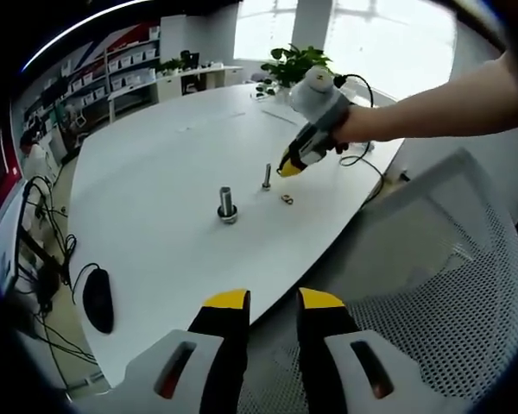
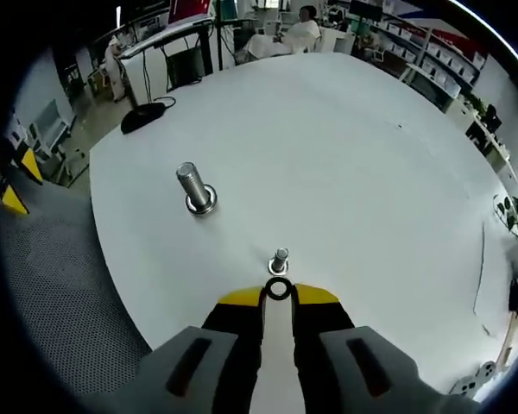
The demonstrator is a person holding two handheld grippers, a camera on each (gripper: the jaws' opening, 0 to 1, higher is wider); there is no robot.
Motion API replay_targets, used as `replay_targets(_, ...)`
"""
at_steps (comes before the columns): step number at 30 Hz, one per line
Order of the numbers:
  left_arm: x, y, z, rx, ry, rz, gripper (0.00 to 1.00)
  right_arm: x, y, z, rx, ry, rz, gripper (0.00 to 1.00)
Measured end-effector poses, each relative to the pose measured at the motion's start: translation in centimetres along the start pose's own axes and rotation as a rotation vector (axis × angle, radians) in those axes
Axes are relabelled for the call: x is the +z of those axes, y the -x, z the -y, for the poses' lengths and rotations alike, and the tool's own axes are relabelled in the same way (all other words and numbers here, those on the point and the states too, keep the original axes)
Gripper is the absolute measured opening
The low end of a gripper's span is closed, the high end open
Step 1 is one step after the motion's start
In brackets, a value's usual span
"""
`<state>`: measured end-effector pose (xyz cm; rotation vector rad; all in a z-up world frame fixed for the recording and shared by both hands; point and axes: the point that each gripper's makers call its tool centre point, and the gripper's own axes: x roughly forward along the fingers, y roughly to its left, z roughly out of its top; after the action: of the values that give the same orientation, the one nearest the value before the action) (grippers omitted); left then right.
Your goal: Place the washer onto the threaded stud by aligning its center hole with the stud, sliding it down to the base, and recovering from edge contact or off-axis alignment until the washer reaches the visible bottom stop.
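Observation:
On the white table (image 1: pixel 155 172) a large threaded stud (image 1: pixel 227 205) stands upright, with a smaller stud (image 1: pixel 267 177) to its right. A small washer (image 1: pixel 287 199) lies flat on the table near the small stud. My right gripper (image 1: pixel 290 167), held in a person's hand, hovers just above the washer. In the right gripper view the washer (image 2: pixel 278 290) shows in the narrow gap at the tips of my right gripper (image 2: pixel 278 296), just short of the small stud (image 2: pixel 279 259); the large stud (image 2: pixel 194 190) is to the left. My left gripper (image 1: pixel 274 301) stands open off the table's near edge.
A black mouse (image 1: pixel 97 299) with its cable lies by the table's left edge. A grey mesh chair (image 1: pixel 449 285) stands beside the table under my left gripper. A potted plant (image 1: pixel 293 65) sits at the far end. Desks, shelves and seated people (image 2: pixel 293 30) lie beyond.

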<state>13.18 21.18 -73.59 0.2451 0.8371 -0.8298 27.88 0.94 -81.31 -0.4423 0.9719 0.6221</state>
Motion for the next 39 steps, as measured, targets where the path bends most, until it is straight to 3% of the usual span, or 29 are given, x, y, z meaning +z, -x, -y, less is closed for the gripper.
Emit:
replay_targets(10, -0.1, -0.1, 0.0, 0.005, -0.01, -0.006, 0.19, 3.0, 1.5, 0.0, -0.03, 0.081, 0.093, 0.14)
replay_targets(39, -0.2, -0.1, -0.2, 0.015, -0.003, -0.013, 0.19, 2.2, -0.9, 0.2, 0.014, 0.112, -0.003, 0.14)
